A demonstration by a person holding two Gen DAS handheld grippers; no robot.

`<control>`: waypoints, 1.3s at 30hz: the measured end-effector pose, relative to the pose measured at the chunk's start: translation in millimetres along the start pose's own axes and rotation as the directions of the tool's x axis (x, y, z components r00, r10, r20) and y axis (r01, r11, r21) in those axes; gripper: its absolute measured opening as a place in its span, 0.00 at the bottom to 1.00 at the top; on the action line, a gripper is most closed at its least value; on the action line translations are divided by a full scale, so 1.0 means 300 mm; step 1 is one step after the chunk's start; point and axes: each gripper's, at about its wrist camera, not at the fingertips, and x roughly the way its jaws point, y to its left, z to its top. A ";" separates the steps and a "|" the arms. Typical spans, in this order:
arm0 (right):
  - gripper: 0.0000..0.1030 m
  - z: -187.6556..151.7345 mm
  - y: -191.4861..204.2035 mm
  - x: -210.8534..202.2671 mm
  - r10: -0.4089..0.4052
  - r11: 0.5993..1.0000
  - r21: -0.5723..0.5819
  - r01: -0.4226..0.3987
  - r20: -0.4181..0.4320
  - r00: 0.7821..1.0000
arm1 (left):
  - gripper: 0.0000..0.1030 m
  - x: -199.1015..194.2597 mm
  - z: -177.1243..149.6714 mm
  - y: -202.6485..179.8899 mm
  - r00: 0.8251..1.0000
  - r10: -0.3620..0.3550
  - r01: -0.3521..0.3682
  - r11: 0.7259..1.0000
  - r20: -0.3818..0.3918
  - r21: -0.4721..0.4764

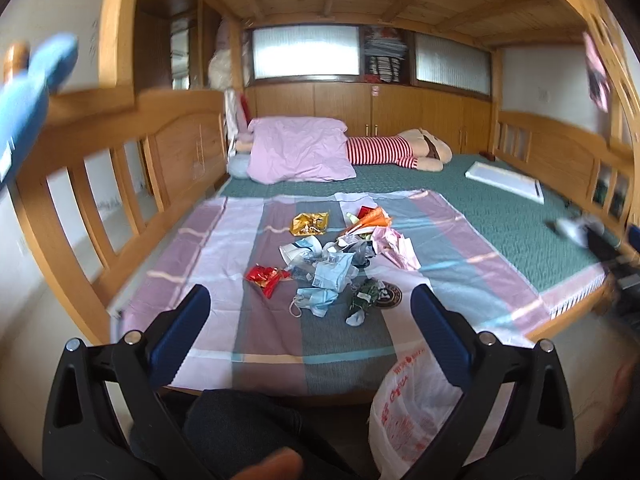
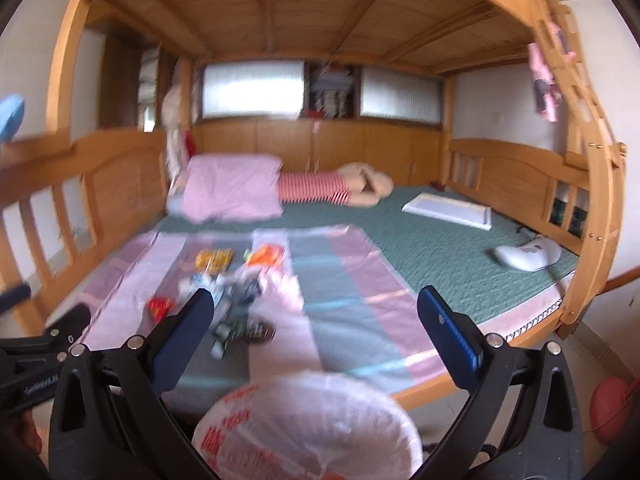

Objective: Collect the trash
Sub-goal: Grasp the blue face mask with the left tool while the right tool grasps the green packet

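Several scraps of trash lie heaped on the striped sheet (image 1: 224, 240) in the middle of the bed (image 1: 500, 220), and I judge all of them light, soft and crushable. Furthest left is a red wrapper (image 1: 266, 276), crinkly foil that should pinch anywhere along a raised fold but may slip if I catch only a flat edge. Above it sits a gold wrapper (image 1: 309, 223), much the same stuff. In the centre are blue face masks (image 1: 322, 298), limp cloth best taken by the bunched middle and not by a dangling ear loop. Next come an orange packet (image 1: 374, 216), a green wrapper (image 1: 366, 294) and crumpled pink paper (image 1: 394, 246), all tangled close, so one pinch may drag neighbours along.

My left claw (image 1: 310, 334) hangs released, jaws wide, short of the pile and holding nothing. My right claw (image 2: 316, 326) is likewise spread and empty; its view is blurred, so I think it points toward the pile's right side but cannot be sure.

A white plastic bag (image 1: 412, 404) with red print sits below the bed edge between the claws, probably the place for the trash; thin and floppy, its mouth may collapse.

Further back, well apart from the pile, lie a pink pillow (image 1: 300, 152), a striped plush toy (image 1: 400, 150) and a white board (image 1: 506, 180). Nothing blocks the approach except the bed's near edge.
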 end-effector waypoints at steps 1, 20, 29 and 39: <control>0.97 0.007 -0.022 0.003 0.015 1.000 0.019 -0.015 0.033 0.999 | 0.97 0.042 -0.010 0.040 0.999 -0.046 0.045 0.998 -0.006 -0.040; 0.97 -0.129 0.058 0.458 0.030 0.995 -0.085 -0.060 -0.315 0.949 | 0.70 1.030 -0.108 0.194 0.850 -0.296 0.103 0.904 -0.435 -0.415; 0.95 -0.253 0.258 0.913 0.168 0.986 0.090 -0.143 -0.610 0.774 | 0.52 1.197 -0.182 0.122 0.761 -0.171 0.043 0.976 -0.626 -0.214; 0.23 -0.487 0.462 1.224 0.210 0.976 0.134 -0.173 -0.796 0.568 | 0.45 1.167 -0.242 0.305 0.761 -0.322 -0.009 0.863 -0.563 -0.506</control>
